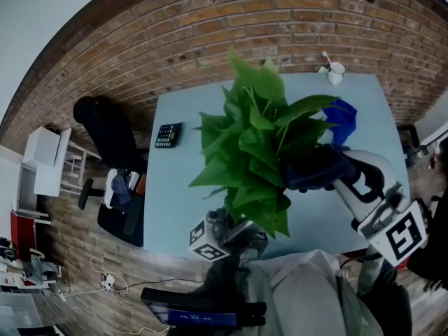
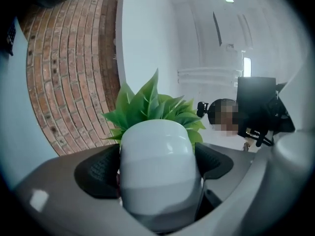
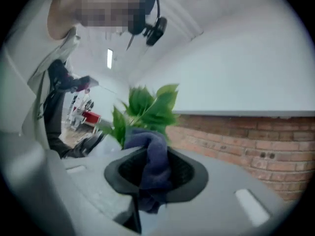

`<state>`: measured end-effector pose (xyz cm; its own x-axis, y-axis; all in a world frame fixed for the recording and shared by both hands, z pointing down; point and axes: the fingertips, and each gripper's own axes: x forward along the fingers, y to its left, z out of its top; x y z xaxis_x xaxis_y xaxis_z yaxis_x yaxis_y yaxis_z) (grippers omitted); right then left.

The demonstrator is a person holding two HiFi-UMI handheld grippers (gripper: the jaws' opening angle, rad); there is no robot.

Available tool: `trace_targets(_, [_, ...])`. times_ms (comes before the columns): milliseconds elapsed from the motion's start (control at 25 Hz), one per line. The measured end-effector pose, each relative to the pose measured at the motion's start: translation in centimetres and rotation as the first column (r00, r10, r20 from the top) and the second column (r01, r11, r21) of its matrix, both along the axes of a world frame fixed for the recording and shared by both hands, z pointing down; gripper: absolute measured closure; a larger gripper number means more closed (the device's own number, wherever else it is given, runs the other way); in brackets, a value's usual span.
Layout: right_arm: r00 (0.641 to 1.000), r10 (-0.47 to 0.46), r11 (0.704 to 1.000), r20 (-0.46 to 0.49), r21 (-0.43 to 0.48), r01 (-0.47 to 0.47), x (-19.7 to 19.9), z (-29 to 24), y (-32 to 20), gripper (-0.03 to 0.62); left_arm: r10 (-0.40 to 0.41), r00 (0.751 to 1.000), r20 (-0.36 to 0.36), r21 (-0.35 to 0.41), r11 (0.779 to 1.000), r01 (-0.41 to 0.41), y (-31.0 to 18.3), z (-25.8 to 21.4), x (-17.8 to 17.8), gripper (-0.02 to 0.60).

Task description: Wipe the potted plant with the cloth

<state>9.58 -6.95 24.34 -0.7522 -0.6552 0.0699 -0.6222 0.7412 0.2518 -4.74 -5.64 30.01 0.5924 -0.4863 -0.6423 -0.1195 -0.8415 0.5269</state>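
Brick wall at the back, with a light-blue bench [image 1: 175, 208] set in front of it. The potted plant [image 1: 255, 142] is seen over the near half of the bench, leaves fanned out wide. Its white pot [image 2: 156, 166] is clamped in the left tongs [image 2: 156, 163], which are spread wide with a pad pressed on each side. Whether the pot is rested on the bench can't be told, since it's hidden under the leaves from above. On the plant's right side, the blue cloth [image 3: 153, 161] is pinched in the right tongs [image 3: 155, 173]. Those jaws are closed down on a bunched fold, and the cloth's end is pushed right up against the leaves. Farther out, a calculator [image 1: 168, 135] is left lying on the bench, a white cup [image 1: 336, 71] is parked near the far edge, and a black office chair [image 1: 112, 138] is pulled up beside the bench.
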Motion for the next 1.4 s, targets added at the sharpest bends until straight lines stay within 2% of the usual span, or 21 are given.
trace_targets(40, [0.999,0.0,0.996,0.034,0.084,-0.002,0.1,-2.4,-0.1,0.49,0.01,1.0,-0.007,0.002,1.0,-0.01,0.2,-0.1,0.1,0.089])
trace_targets(120, [0.999,-0.029,0.978,0.031,0.208,0.021,-1.0,-5.2,-0.2,0.49,0.03,0.999,-0.025,-0.001,1.0,-0.03,0.4,-0.1,0.6,0.089])
trace_targets(200, [0.997,-0.073,0.971,-0.035,0.225,0.079,-3.4,-4.4,-0.3,0.49,0.047,0.998,-0.043,-0.016,0.999,-0.047,0.4,-0.1,1.2,0.089])
trace_targets(320, [0.986,-0.124,0.985,-0.108,0.109,0.136,-5.8,0.5,-0.1,0.492,0.042,0.997,-0.069,-0.049,0.998,-0.046,0.0,0.1,1.4,0.089])
trace_targets(480, [0.988,-0.13,0.989,-0.079,-0.074,0.124,-5.1,4.5,0.6,0.502,0.022,0.997,-0.079,-0.066,0.997,-0.027,-0.5,0.5,-0.1,0.094])
trace_targets(560, [0.997,-0.076,0.99,-0.022,-0.121,0.073,-3.6,4.8,0.0,0.502,0.029,0.994,-0.102,-0.054,0.998,-0.035,-0.4,0.3,-0.6,0.093])
trace_targets(600, [0.999,-0.035,0.993,0.023,-0.115,0.037,-2.5,4.2,-0.8,0.502,0.036,0.991,-0.126,-0.05,0.998,-0.042,-0.4,0.3,-0.8,0.092])
trace_targets(680, [0.993,0.055,0.998,0.1,-0.046,-0.05,0.7,2.4,-2.8,0.502,0.037,0.984,-0.171,-0.064,0.997,-0.049,-0.7,0.9,-1.2,0.092])
trace_targets(760, [0.977,0.169,0.985,0.127,0.014,-0.172,4.4,1.1,-4.5,0.502,0.02,0.983,-0.181,-0.091,0.995,-0.037,-1.3,1.7,-1.3,0.092])
trace_targets(800, [0.967,0.22,0.974,0.131,0.034,-0.226,5.9,0.5,-4.9,0.502,-0.002,0.988,-0.153,-0.099,0.995,-0.014,-1.5,1.9,-1.2,0.092])
trace_targets(880, [0.944,0.291,0.948,0.157,0.087,-0.306,7.8,-1.6,-4.3,0.502,-0.075,0.997,-0.034,-0.088,0.994,0.072,-1.9,1.6,-0.9,0.092])
trace_targets(960, [0.922,0.328,0.916,0.208,0.169,-0.364,8.6,-4.9,-3.1,0.502,-0.163,0.983,0.087,-0.039,0.985,0.166,-2.2,0.8,-0.5,0.092])
trace_targets(1000, [0.916,0.328,0.899,0.232,0.22,-0.378,8.5,-6.8,-2.3,0.502,-0.201,0.972,0.124,-0.013,0.979,0.204,-2.4,0.3,-0.2,0.092])
trace_targets(1120, [0.92,0.288,0.828,0.266,0.413,-0.379,6.4,-12.6,0.7,0.502,-0.268,0.947,0.177,0.039,0.963,0.266,-2.8,-0.4,0.8,0.092])
trace_targets(1200, [0.933,0.273,0.771,0.233,0.527,-0.357,3.9,-15.2,2.2,0.502,-0.309,0.927,0.211,0.07,0.951,0.301,-2.7,-0.5,1.4,0.092])
trace_targets(1240, [0.943,0.274,0.757,0.19,0.562,-0.333,2.3,-15.7,2.3,0.502,-0.339,0.913,0.228,0.091,0.941,0.327,-2.6,-0.7,1.6,0.092])
trace_targets(1320, [0.954,0.294,0.765,0.052,0.586,-0.267,-1.5,-14.6,1.1,0.502,-0.405,0.88,0.248,0.126,0.914,0.385,-2.3,-1.2,2.1,0.092])
trace_targets(1400, [0.945,0.311,0.797,-0.097,0.569,-0.204,-4.7,-11.5,0.0,0.502,-0.454,0.852,0.261,0.117,0.891,0.439,-2.6,-1.1,2.1,0.094])
